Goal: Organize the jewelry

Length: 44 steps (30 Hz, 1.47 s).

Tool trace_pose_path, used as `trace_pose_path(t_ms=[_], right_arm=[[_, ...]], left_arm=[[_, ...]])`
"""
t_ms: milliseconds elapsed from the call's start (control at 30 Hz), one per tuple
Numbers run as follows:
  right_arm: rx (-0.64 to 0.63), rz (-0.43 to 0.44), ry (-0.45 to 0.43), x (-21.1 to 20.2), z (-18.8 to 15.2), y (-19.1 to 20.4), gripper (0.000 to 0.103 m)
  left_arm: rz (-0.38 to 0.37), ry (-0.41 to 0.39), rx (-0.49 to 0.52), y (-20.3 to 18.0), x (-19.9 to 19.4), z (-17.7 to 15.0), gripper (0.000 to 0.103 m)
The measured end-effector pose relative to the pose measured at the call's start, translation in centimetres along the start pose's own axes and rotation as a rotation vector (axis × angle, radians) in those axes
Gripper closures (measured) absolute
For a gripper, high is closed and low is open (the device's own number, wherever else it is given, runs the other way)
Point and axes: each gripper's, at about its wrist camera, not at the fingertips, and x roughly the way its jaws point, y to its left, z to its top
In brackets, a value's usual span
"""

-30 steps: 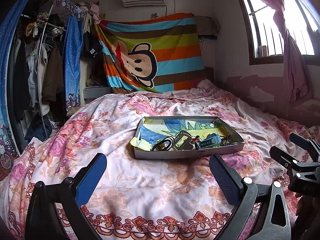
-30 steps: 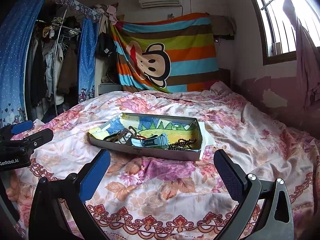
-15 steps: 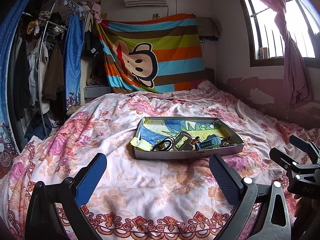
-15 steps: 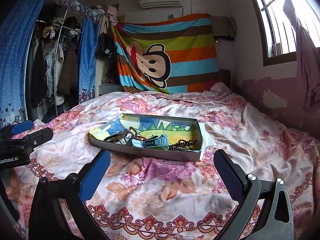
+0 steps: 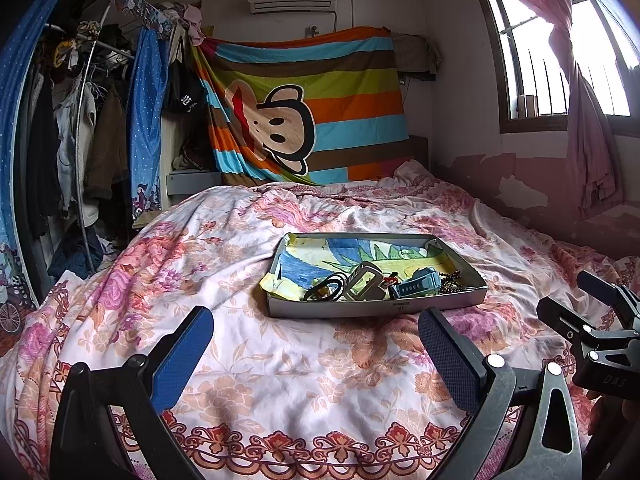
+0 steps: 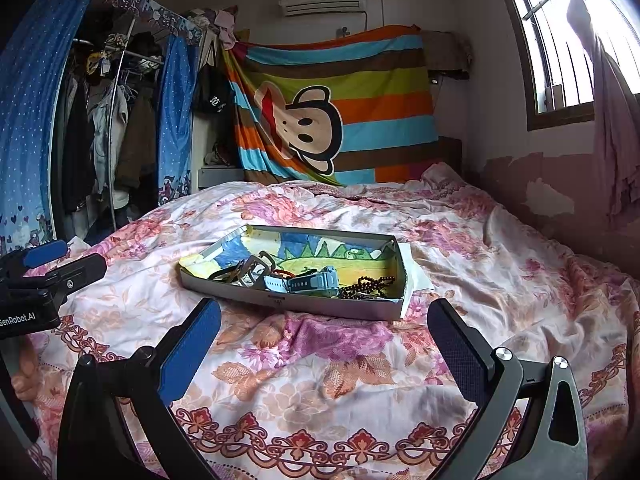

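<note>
We are holding the left gripper (image 5: pixel 316 344) low over the bedspread (image 5: pixel 224 240), jaws spread wide, nothing between the blue pads (image 5: pixel 182 356). We are holding the right gripper (image 6: pixel 324 344) the same way, jaws wide and empty, just above the floral cloth. Each gripper is showing at the edge of the other's view: the right one at the far right of the left view, the left one at the far left of the right view.

Ahead of both grippers, well apart from the fingertips, the tray (image 5: pixel 376 307) is lying flat on the bedspread, its floor lined with a painted paper (image 5: pixel 304 262). The jewelry is sitting bunched along the tray's near wall: black rings (image 5: pixel 326 290) at the left, a grey buckle-like piece (image 5: pixel 364 280) beside them, a blue watch (image 6: pixel 316 280) next, and dark beads (image 6: pixel 370 286) toward the right corner. Small red bits between buckle and watch are too small for us to identify.

Farther back, a striped monkey blanket (image 5: pixel 312 108) is hanging on the wall, a clothes rack (image 5: pixel 84 128) is standing at the left, a window (image 5: pixel 560 40) is glaring at the right.
</note>
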Motion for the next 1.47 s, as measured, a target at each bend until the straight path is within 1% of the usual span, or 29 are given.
trace_pose_path(t_ms=[667,900,1033,1133,1233,1467], right_arm=[[0.000,0.001,0.002,0.05,0.01,-0.01,0.002],[-0.001,0.001,0.002,0.01,0.02,-0.02,0.002],[-0.001,0.001,0.003,0.02,0.03,-0.02,0.002],[-0.001,0.000,0.002,0.03,0.09,-0.01,0.002],[-0.002,0.001,0.002,-0.01,0.05,-0.02,0.002],[-0.001,0.001,0.004,0.02,0.14,-0.02,0.002]], left_arm=[[-0.002,0.002,-0.002,0.01,0.00,0.03,0.000],[-0.019,0.010,0.002,-0.52,-0.06,-0.37,0.000],[-0.034,0.031,-0.001,-0.78,0.15,-0.45,0.000],[-0.031,0.054,-0.004,-0.90,0.39,-0.60,0.000],[-0.015,0.050,0.003,-0.89,0.41,-0.55,0.000],[-0.018,0.054,0.016,-0.80,0.50,-0.45,0.000]])
